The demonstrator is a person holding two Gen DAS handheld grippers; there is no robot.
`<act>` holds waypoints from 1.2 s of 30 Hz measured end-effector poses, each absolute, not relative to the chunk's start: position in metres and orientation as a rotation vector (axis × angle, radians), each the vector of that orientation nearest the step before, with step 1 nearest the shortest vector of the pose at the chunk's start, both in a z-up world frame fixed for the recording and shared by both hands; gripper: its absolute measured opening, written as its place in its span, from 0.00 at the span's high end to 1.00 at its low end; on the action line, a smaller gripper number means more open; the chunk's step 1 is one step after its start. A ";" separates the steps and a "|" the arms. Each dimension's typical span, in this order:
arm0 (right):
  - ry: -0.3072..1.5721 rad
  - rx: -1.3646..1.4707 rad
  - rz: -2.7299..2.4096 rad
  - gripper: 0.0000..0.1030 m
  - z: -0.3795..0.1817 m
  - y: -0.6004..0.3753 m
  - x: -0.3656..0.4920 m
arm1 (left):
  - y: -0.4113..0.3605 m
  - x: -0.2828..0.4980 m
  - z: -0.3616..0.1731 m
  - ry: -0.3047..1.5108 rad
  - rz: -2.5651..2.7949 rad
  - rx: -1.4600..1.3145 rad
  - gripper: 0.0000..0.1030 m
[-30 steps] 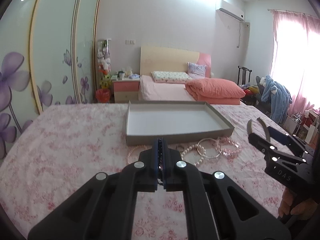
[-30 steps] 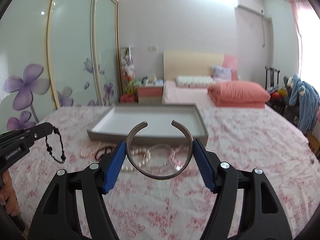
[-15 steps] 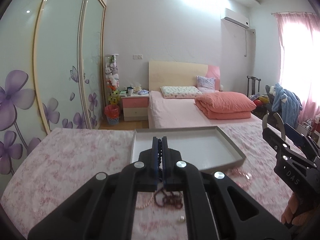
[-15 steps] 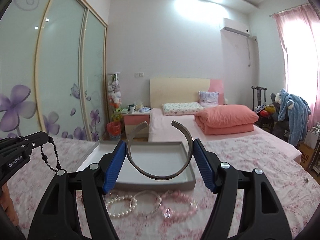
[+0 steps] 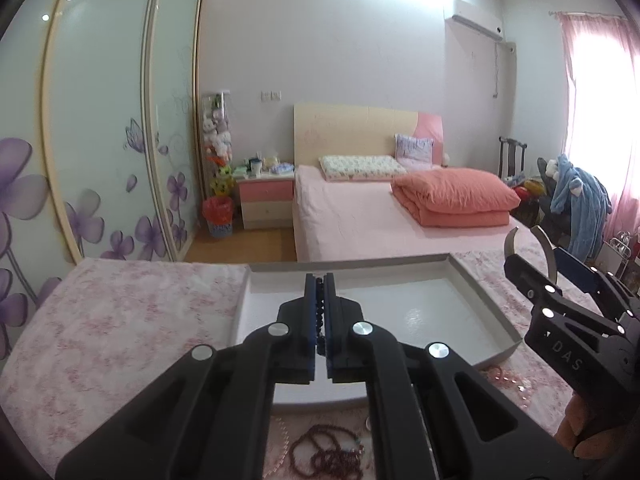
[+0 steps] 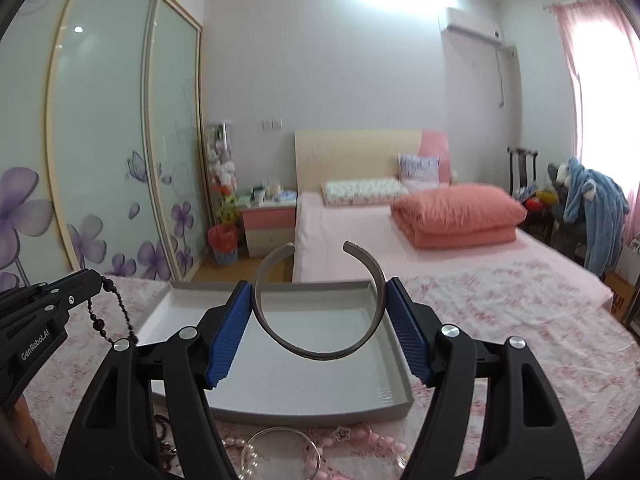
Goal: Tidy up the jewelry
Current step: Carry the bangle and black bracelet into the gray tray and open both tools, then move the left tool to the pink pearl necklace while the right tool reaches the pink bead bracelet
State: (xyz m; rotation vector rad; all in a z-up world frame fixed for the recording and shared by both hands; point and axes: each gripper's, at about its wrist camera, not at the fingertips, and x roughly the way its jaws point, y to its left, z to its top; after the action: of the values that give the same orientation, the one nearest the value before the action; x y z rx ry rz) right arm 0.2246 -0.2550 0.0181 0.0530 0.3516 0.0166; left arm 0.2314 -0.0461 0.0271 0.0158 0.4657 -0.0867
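My left gripper (image 5: pixel 319 280) is shut on a strand of black beads (image 5: pixel 319 308) and hovers over the near left part of a shallow grey tray (image 5: pixel 488 300). In the right wrist view the left gripper (image 6: pixel 86 280) enters from the left, the black beads (image 6: pixel 116 316) dangling from its tip. My right gripper (image 6: pixel 320 304) clamps an open silver cuff bangle (image 6: pixel 316 354) between its blue pads, above the tray (image 6: pixel 312 410). The left wrist view shows the right gripper (image 5: pixel 538 258) at the right edge, the bangle's ends (image 5: pixel 511 242) sticking up.
Loose jewelry lies on the pink floral cover in front of the tray: dark red beads (image 5: pixel 328 452), a thin silver bangle (image 6: pixel 280 436), pink beads (image 6: pixel 372 438) and pearls (image 6: pixel 248 456). Behind stand a bed (image 6: pixel 400 236) and sliding wardrobe doors (image 5: pixel 100 140).
Both grippers have travelled forward with their pieces and now hang over the tray. The loose jewelry has slid to the bottom of both views.
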 end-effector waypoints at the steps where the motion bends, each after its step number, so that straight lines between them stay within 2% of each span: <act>1: 0.380 0.056 0.018 0.34 0.013 -0.256 0.234 | -0.047 0.241 0.021 0.485 -0.088 0.015 0.96; 12: 0.709 0.073 0.082 0.34 -0.035 -0.239 0.304 | -0.046 0.305 -0.029 0.659 -0.126 -0.018 0.95; 16: 0.775 0.085 0.101 0.33 -0.045 -0.237 0.313 | -0.042 0.317 -0.037 0.692 -0.132 -0.038 0.95; 19: 0.757 0.098 0.115 0.26 -0.038 -0.239 0.308 | -0.034 0.316 -0.036 0.692 -0.126 -0.063 0.92; 36: 0.636 0.121 0.061 0.27 0.008 -0.283 0.256 | 0.019 0.253 -0.003 0.632 -0.017 -0.097 0.78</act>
State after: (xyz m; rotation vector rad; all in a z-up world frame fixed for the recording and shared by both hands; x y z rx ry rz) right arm 0.2560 -0.2828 0.0075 0.1212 0.6359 0.0607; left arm 0.2527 0.0193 -0.0031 -0.0973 0.6322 -0.0174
